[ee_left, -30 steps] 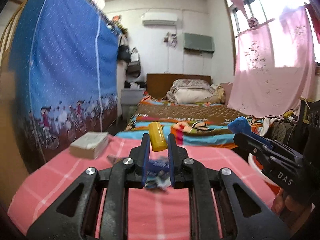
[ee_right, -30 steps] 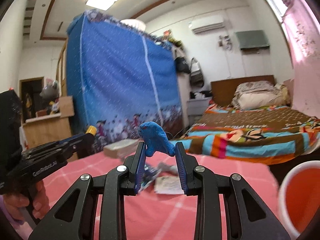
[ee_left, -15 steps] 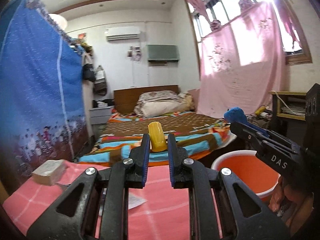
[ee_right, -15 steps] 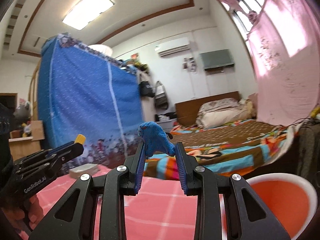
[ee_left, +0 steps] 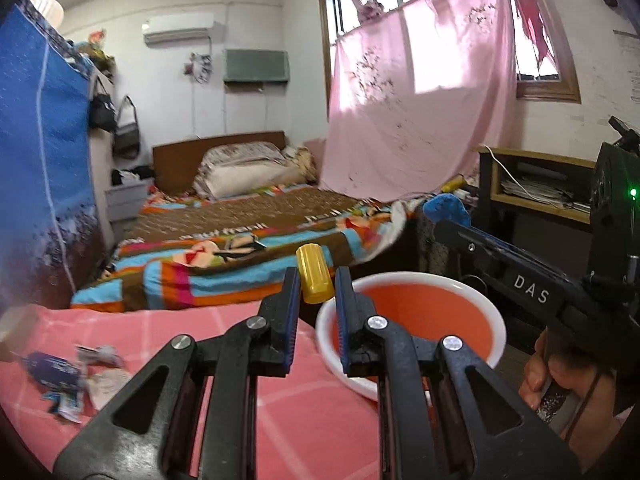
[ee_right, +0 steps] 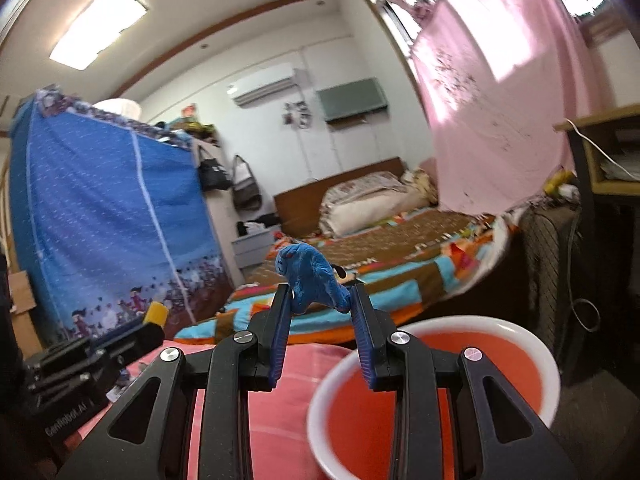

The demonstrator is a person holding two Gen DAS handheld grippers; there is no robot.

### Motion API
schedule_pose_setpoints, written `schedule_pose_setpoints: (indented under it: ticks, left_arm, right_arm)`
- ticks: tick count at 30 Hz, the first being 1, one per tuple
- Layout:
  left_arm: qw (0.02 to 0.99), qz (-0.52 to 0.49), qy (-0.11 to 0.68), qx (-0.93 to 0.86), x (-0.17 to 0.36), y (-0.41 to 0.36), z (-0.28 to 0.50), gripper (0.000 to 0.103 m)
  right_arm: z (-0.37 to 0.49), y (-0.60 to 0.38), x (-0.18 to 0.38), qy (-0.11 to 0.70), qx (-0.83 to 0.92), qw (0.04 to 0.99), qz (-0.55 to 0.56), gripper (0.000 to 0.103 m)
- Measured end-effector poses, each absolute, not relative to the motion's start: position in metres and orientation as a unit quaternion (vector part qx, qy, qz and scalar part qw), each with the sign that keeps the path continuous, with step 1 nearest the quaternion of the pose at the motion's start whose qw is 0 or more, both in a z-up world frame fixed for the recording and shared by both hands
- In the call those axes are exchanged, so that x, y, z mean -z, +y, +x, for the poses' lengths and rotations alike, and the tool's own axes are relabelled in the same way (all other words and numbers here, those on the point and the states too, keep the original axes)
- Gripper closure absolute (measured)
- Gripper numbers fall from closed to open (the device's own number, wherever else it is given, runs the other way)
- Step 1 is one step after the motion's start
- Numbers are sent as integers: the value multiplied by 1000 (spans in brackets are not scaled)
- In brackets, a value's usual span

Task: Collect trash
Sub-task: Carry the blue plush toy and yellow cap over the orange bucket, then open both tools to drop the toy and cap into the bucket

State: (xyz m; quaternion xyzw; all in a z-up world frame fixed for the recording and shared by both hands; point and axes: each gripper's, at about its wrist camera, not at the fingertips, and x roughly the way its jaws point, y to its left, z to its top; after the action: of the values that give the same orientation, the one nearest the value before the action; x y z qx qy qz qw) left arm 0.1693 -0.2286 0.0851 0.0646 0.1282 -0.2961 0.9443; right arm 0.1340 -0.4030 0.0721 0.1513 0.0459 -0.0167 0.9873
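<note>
My left gripper (ee_left: 315, 280) is shut on a small yellow plastic cap (ee_left: 314, 279), held at the near-left rim of the orange bin (ee_left: 472, 320). My right gripper (ee_right: 318, 298) is shut on a crumpled blue wrapper (ee_right: 310, 276) and hovers above the left rim of the same bin (ee_right: 512, 364). In the left wrist view the right gripper (ee_left: 446, 210) sits to the right, beyond the bin. In the right wrist view the left gripper (ee_right: 154, 314) sits at the lower left.
Several scraps of paper and wrappers (ee_left: 68, 376) lie on the pink checked tablecloth (ee_left: 192, 328) at left. Behind stand a bed with a striped blanket (ee_left: 248, 236), a blue wardrobe cover (ee_left: 36, 152) and a dark desk (ee_left: 532, 184) at right.
Both grippers have swung right, away from the scraps on the table, to the orange bin. Each still holds its piece.
</note>
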Motion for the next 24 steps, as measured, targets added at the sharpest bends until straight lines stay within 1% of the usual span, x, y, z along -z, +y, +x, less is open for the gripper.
schedule_pose_setpoints:
  ticks: [13, 24]
  left_arm:
    - [907, 34, 235, 348, -59, -269, 194, 82]
    - [885, 15, 298, 357, -45, -289, 209, 82]
  right_arm:
    - [141, -435, -54, 123, 70, 974, 176, 74]
    - [142, -448, -46, 150, 81, 966, 193, 73]
